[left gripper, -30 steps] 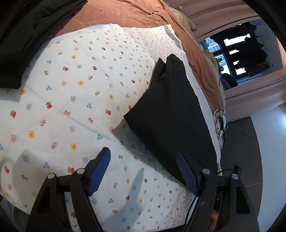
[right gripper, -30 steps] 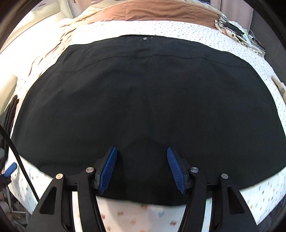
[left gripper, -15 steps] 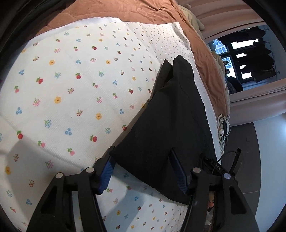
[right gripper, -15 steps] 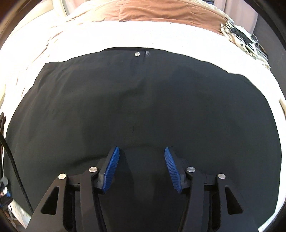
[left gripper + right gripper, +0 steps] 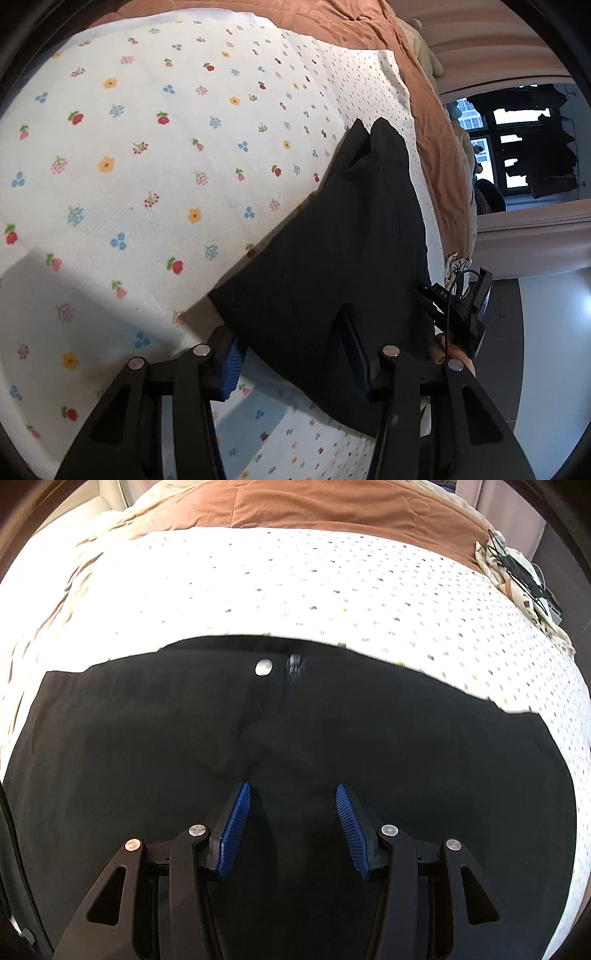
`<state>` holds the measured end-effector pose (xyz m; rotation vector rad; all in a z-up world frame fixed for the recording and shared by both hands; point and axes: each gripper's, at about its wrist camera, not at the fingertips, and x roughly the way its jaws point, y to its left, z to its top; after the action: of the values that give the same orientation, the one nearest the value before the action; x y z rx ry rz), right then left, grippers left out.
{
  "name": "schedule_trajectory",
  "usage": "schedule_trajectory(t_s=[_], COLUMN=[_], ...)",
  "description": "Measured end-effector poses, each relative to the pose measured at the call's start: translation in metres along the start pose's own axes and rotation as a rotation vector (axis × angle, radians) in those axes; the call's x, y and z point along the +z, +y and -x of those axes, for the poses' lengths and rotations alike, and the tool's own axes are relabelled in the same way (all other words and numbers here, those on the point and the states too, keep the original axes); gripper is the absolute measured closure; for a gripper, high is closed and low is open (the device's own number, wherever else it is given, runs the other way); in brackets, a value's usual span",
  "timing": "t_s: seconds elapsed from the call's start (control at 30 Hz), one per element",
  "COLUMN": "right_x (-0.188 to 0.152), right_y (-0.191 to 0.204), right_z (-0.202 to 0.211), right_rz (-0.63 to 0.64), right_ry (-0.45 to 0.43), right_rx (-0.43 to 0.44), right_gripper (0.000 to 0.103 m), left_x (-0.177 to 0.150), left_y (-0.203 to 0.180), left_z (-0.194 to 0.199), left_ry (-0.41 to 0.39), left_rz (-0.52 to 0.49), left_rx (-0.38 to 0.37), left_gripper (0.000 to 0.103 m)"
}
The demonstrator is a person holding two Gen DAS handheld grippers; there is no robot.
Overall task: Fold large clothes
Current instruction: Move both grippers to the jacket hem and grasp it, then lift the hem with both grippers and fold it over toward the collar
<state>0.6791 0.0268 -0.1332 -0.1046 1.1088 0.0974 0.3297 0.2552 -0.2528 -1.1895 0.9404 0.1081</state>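
On the bed, atop the flowered sheet (image 5: pixel 155 192), lies the black garment (image 5: pixel 343 258), spread flat; a brown blanket (image 5: pixel 332 506) covers the bed beyond the sheet.

Left tool (image 5: pixel 293 363): fingers parted, straddling the garment's near corner. One blue pad (image 5: pixel 232 365) sits on the sheet side of the cloth edge, the other (image 5: pixel 356 363) over the black cloth. Not clenched; whether the lower pad is under the fabric cannot be told. From this corner the garment's long axis runs away from the tool, toward its far pointed end beside the blanket.

Right tool (image 5: pixel 291 829): fingers parted, holding nothing, low over the middle of the garment. Black cloth reaches out to both sides of it. Straight ahead, at the garment's far edge, a metal button (image 5: pixel 263 667) and fly mark the waistband.

Judgement: the left tool is the one placed at an edge, so a corner pinch falls to it; the fold would likely carry that corner along the long axis, toward the far end. The right tool, mid-panel, has no edge within its fingers.
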Motion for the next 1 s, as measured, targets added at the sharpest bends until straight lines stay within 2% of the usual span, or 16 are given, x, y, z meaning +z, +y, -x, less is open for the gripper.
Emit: schedule_trajectory(t_s=[0.23,0.3,0.33,0.4,0.57,0.6,0.83,0.9,0.93,0.97,1.0], right_x=[0.007,0.007,0.007,0.002,0.002,0.008,-0.031,-0.049,-0.052,-0.064,-0.066], right_y=[-0.016,-0.02,-0.026,-0.035,-0.061,-0.073,-0.101,-0.1,-0.101,-0.101,-0.103], right_z=[-0.018,-0.021,-0.018,-0.015,-0.005,0.003,0.055,0.067,0.069,0.075,0.08], right_rz=[-0.018,-0.015,-0.019,-0.035,-0.069,-0.079,-0.1,-0.101,-0.1,-0.103,-0.104], right_ry=[-0.006,-0.013,-0.019,-0.026,-0.005,-0.01,-0.032,-0.023,-0.021,-0.024,-0.026], right_rx=[0.04,0.037,0.012,-0.018,0.066,0.078,0.229,0.265,0.284,0.316,0.341], right_gripper=[0.057,0.061,0.066,0.07,0.07,0.07,0.067,0.059,0.048,0.041,0.04], left_x=[0.014,0.016,0.017,0.018,0.017,0.018,0.015,0.014,0.014,0.013,0.013], left_y=[-0.012,-0.016,-0.017,-0.018,-0.024,-0.026,-0.052,-0.065,-0.072,-0.08,-0.088], left_z=[-0.018,-0.023,-0.024,-0.026,-0.021,-0.018,0.003,0.009,0.011,0.014,0.016], left_ry=[-0.028,-0.031,-0.034,-0.036,-0.048,-0.051,-0.076,-0.083,-0.084,-0.084,-0.084], left_rz=[0.026,0.022,0.019,0.017,0.004,0.003,-0.024,-0.049,-0.064,-0.079,-0.09], left_rx=[0.024,0.032,0.032,0.035,0.009,-0.001,-0.109,-0.135,-0.146,-0.158,-0.169], left_gripper=[0.055,0.055,0.055,0.061,0.078,0.079,0.086,0.086,0.086,0.087,0.087])
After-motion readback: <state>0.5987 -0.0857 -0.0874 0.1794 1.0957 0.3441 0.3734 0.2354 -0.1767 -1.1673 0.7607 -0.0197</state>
